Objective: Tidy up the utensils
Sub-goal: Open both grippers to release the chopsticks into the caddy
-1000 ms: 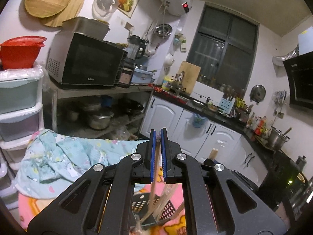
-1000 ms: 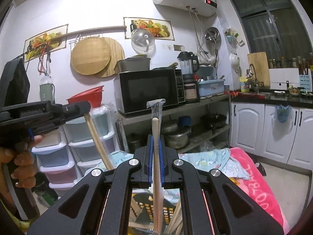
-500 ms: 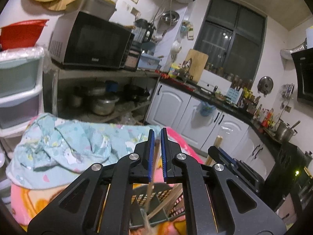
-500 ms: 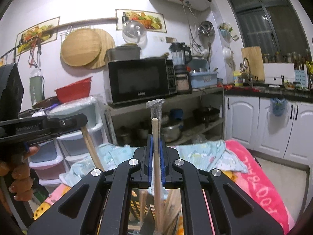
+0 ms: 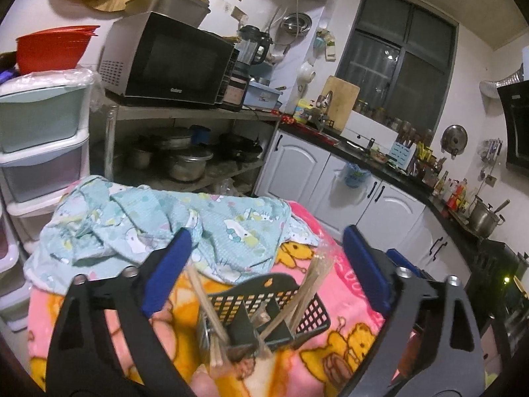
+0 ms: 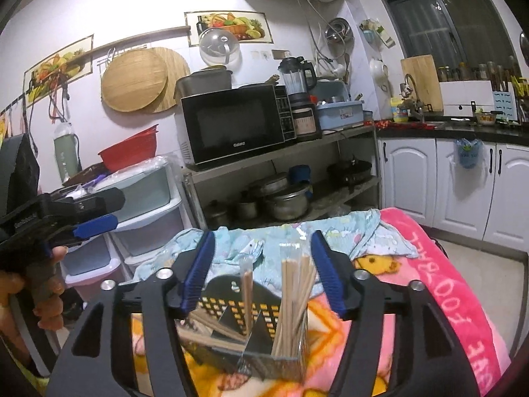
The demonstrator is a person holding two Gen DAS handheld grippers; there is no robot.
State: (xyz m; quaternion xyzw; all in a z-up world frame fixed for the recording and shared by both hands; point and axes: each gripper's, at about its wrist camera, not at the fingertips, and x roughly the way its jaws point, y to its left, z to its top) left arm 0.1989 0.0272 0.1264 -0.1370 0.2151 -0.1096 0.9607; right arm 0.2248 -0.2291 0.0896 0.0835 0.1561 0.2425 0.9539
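While its jaws are swinging apart with nothing pinched between the blue pads, the left gripper [image 5: 266, 254] is hovering over the dark slotted utensil holder [image 5: 264, 311], which is sitting on the pink cartoon blanket [image 5: 334, 357] at about six o'clock in the left wrist view. Loose wooden chopsticks [image 5: 206, 301] are leaning toward ten o'clock inside the holder's left side, and a plastic-sleeved bundle of chopsticks [image 5: 310, 284] is tilting toward one o'clock on its right side (neither is touching a pad). A crumpled light-blue cloth [image 5: 158, 231] is lying behind the holder at eleven o'clock, and a microwave [image 5: 168, 63] is standing on a shelf further up. Moving to the right wrist view, the right gripper [image 6: 263, 268] is likewise opening, its pads standing clear of everything, with the same holder [image 6: 244, 324] directly below at six o'clock. One wrapped chopstick [image 6: 246, 297] is standing nearly upright in the middle compartment, a thick bundle [image 6: 292, 301] is standing in the right one, and several sticks [image 6: 211, 329] are lying slanted toward eight o'clock. At nine o'clock a hand [image 6: 39, 297] is holding the left gripper's handle.
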